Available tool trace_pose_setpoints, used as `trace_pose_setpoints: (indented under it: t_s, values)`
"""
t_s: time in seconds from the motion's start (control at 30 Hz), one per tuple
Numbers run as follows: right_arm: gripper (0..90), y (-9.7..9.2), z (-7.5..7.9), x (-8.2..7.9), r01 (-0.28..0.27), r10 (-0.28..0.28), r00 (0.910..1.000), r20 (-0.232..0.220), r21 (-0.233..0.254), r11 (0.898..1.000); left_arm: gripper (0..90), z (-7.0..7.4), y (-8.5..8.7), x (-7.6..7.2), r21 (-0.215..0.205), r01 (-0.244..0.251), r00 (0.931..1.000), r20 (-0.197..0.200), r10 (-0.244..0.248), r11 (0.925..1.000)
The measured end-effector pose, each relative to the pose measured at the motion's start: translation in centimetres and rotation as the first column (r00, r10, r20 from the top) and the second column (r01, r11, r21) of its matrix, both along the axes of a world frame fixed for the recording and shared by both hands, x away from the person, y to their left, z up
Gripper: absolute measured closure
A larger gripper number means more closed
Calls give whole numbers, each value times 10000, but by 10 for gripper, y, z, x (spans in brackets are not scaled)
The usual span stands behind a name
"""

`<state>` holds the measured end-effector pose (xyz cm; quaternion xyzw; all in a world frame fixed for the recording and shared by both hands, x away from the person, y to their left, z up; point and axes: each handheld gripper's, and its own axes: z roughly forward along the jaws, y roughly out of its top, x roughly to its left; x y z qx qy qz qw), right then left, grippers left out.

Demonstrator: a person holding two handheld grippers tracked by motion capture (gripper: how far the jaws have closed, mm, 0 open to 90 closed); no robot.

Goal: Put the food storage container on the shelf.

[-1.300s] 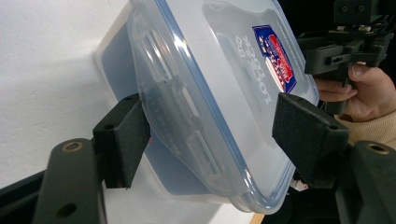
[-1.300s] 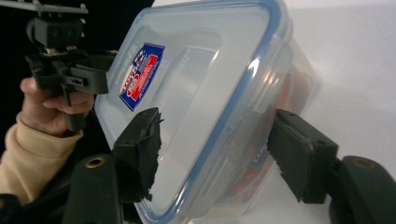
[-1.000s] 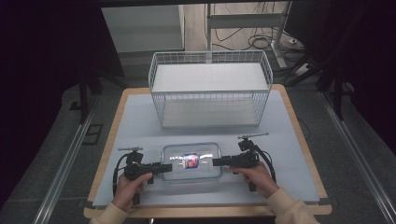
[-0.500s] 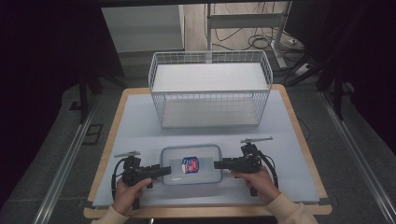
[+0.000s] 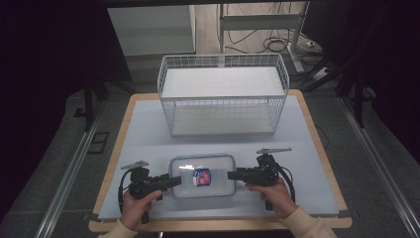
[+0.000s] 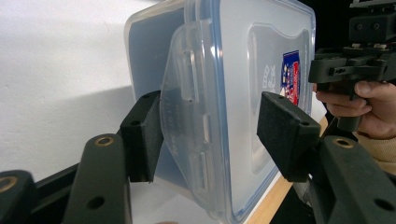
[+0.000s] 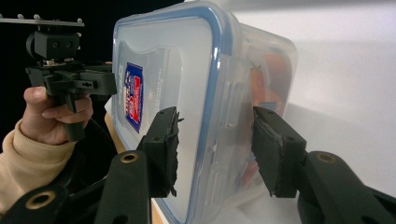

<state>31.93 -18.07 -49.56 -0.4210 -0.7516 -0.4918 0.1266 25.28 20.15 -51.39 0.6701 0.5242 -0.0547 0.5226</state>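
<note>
The tabletop (image 5: 143, 129) carries a pale sheet with a wooden edge showing around it; a white wire basket (image 5: 223, 94) stands on its far half, well beyond the clear plastic container (image 5: 202, 176), which is the landmark here; the container lies flat on the near half of the tabletop, its blue-rimmed lid on and a red, white and blue label (image 5: 201, 177) near the middle of that lid.

The left tongs (image 5: 174, 181) are held in a hand at the container's left end, and the right tongs (image 5: 232, 174) in a hand at its right end, so the container sits between the two; each points inward at the container.

In the left gripper view the left tongs (image 6: 210, 126) are spread, one pad (image 6: 144, 135) beside the clear latch flap (image 6: 187, 116) on the container's (image 6: 233, 84) end and the other pad on the lid side, apart from the plastic; whether the first pad touches the flap I cannot tell; the other gripper and its hand show beyond the container's far end.

In the right gripper view the right tongs (image 7: 215, 144) are likewise spread around the container's (image 7: 187, 79) end, with the latch flap (image 7: 233, 93) between the pads and a visible gap on each side; the label (image 7: 133, 97) shows on the lid, and something reddish shows blurred through the wall.
</note>
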Motion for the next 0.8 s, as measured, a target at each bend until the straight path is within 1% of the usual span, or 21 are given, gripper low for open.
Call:
trace_pose_setpoints:
  t_s: [0.1,0.17,0.3,0.37,0.6,0.8]
  values:
    - [541,-1,2,0,26,-26,9998,214,-22,10000,435,3,-2,0,94,-62,9998,186,60,9999]
    - [540,-1,4,-1,37,-33,9991,428,-97,9999,435,3,-3,1,93,-58,9998,197,56,9999]
    - [540,-3,3,0,104,-103,9992,394,-27,9999,436,5,-4,3,124,-87,9996,275,84,9999]
    - [540,-3,4,0,117,-118,9989,457,26,9999,436,8,-4,3,148,-110,9993,372,104,9998]
    - [540,-8,13,2,150,-158,9974,700,119,9998,438,18,-8,8,173,-57,9984,562,47,9998]
    - [540,-13,22,5,267,-284,9947,986,184,9995,439,27,-14,16,215,84,9972,735,-100,9997]
